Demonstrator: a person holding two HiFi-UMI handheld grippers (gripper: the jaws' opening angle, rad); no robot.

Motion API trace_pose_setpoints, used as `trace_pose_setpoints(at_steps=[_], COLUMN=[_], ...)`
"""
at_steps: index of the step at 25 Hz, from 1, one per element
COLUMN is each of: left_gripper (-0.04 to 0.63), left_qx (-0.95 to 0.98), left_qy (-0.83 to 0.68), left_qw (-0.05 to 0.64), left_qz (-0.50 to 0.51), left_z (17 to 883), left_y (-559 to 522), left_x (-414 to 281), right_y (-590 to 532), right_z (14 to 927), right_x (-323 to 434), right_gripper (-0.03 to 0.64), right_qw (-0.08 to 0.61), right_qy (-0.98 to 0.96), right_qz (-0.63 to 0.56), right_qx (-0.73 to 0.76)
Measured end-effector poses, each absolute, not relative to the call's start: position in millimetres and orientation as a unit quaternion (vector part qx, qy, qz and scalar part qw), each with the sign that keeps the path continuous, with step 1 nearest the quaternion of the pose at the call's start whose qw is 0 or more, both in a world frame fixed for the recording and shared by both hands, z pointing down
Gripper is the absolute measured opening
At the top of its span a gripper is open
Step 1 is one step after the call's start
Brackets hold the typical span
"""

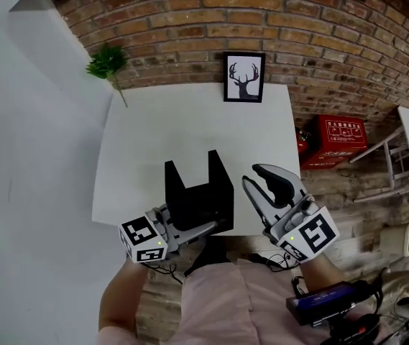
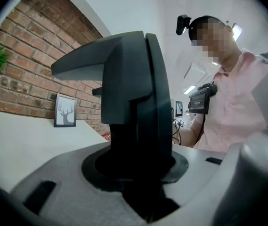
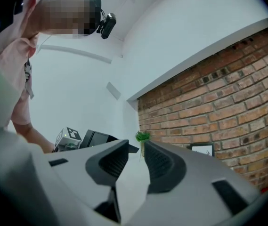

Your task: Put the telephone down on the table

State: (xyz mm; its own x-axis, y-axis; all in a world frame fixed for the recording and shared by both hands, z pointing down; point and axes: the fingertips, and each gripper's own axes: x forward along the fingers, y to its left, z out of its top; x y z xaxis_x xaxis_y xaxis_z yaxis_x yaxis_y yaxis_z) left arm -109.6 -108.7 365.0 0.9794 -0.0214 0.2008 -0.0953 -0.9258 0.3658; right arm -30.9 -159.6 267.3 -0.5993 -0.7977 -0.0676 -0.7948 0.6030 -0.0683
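Note:
The telephone [image 1: 198,196] is a black angular piece with two upright prongs. It sits over the near edge of the white table [image 1: 190,121], and I cannot tell whether it touches the top. My left gripper [image 1: 190,227] is shut on its lower part. In the left gripper view the telephone [image 2: 134,93] fills the middle, clamped between the jaws of the left gripper [image 2: 141,173]. To its right, my right gripper [image 1: 260,177] points at the table with nothing in it. Its jaws stand a narrow gap apart in the right gripper view [image 3: 136,152], where the telephone [image 3: 98,138] shows at the left.
A framed deer picture [image 1: 244,77] leans on the brick wall at the table's far edge. A small green plant [image 1: 108,62] stands at the far left corner. On the floor to the right lies a red box [image 1: 341,139] beside a white chair frame [image 1: 387,153].

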Motion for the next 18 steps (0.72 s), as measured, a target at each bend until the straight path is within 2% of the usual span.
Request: trace_pose_setpoints(at_steps=[11,18], left_gripper=[0.161,0.161], left_qx=[0.980,0.976], left_qy=[0.045,0.062], left_qw=[0.160,0.169], left_qz=[0.110,0.120], left_z=[348.8,356.8], left_y=[-176.4,-199.5], left_x=[-127.1,-124.4], right_y=[-200.4,-217.4], right_z=[243.6,256.3], right_x=[-39.3,-31.8], right_gripper=[0.109,0.109], right_qw=[0.073,0.060], right_qy=[0.856,0.848], right_qz=[0.011,-0.006], right_qx=[-0.512,-0.526])
